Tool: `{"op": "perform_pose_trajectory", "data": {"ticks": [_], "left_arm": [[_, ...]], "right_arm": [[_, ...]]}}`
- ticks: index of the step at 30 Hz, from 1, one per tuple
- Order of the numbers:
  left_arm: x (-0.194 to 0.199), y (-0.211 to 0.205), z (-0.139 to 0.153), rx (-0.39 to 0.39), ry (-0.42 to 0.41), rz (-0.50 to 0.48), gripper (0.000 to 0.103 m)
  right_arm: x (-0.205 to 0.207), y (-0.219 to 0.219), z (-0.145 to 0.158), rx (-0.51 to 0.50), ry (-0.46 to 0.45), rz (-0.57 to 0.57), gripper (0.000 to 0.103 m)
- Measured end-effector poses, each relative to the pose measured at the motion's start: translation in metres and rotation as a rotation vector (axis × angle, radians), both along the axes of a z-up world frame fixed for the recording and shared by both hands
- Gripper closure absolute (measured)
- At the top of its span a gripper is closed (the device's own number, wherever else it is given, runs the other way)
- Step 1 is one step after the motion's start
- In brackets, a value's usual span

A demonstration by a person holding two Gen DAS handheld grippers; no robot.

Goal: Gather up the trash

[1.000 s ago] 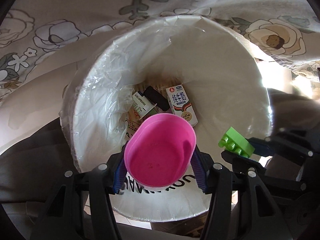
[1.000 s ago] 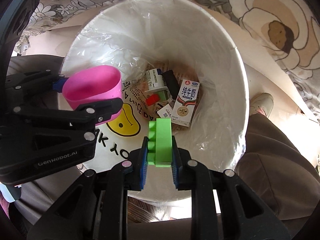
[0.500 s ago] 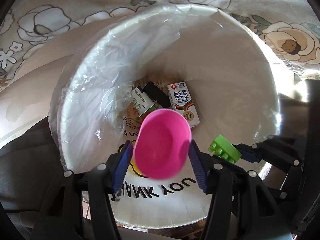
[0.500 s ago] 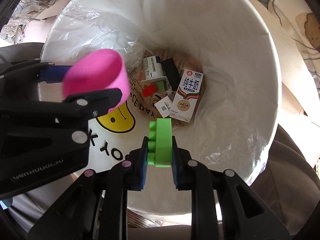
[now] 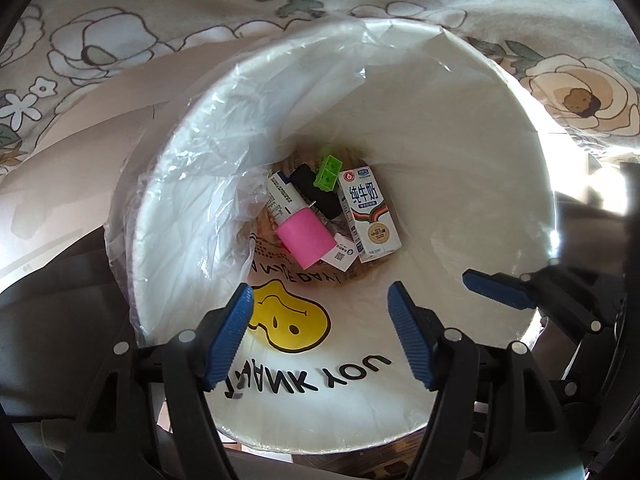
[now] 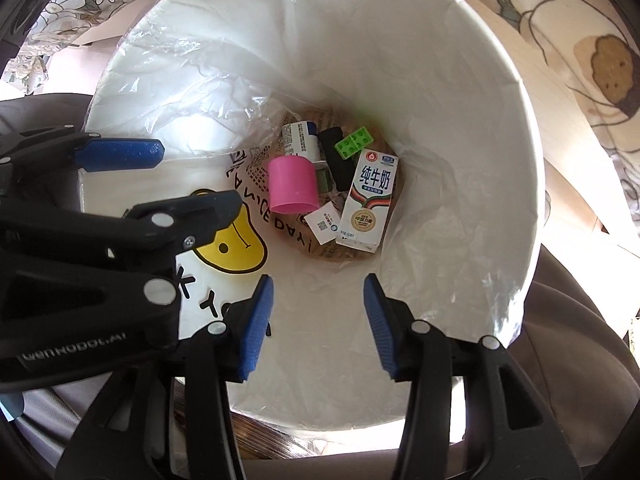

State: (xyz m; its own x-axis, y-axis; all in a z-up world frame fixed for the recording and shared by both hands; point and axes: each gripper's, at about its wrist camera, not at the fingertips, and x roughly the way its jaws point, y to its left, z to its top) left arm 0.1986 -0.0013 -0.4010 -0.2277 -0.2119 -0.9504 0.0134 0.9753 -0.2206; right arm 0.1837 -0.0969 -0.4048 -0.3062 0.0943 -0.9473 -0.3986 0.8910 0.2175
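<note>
Left gripper (image 5: 320,332) and right gripper (image 6: 318,318) both spread wide, empty, poised over mouth of white bin (image 5: 500,184) lined with clear plastic bag (image 5: 192,184). Pink cup (image 5: 306,242) on its side at bin bottom, near centre, touching small white box (image 5: 340,256). Green toy brick (image 5: 329,173) toward far wall, resting on black item (image 5: 320,192). Milk carton (image 5: 370,214) just beside both, flat. Yellow smiley and "THANK YOU" print on near wall. Floral cloth (image 5: 120,40) beyond bin.

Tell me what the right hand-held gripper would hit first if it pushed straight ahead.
Probably the milk carton at the bottom of the lined bin; the open right hand-held gripper points down there, though depth is unclear.
</note>
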Motion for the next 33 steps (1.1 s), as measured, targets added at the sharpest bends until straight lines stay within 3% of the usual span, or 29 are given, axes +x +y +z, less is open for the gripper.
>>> {"op": "perform_pose_trajectory", "data": {"ticks": [10, 16, 22, 28, 33], "left_arm": [[-0.005, 0.003, 0.017, 0.0, -0.033, 0.011, 0.031], [-0.009, 0.011, 0.043, -0.02, -0.077, 0.036, 0.028], [-0.02, 0.014, 0.078, 0.029, -0.169, 0.01, 0.026], [-0.03, 0.019, 0.118, 0.046, -0.263, 0.004, 0.026], [-0.046, 0.023, 0.169, 0.047, -0.393, -0.001, 0.021]], "right_arm": [[-0.004, 0.0, 0.012, -0.008, -0.043, 0.014, 0.055], [-0.01, -0.003, 0.031, 0.009, -0.077, 0.011, 0.055], [-0.017, -0.009, 0.056, 0.029, -0.13, 0.001, 0.049], [-0.024, -0.013, 0.099, 0.023, -0.238, 0.025, 0.048], [-0.033, -0.018, 0.153, 0.023, -0.369, 0.035, 0.039]]}}
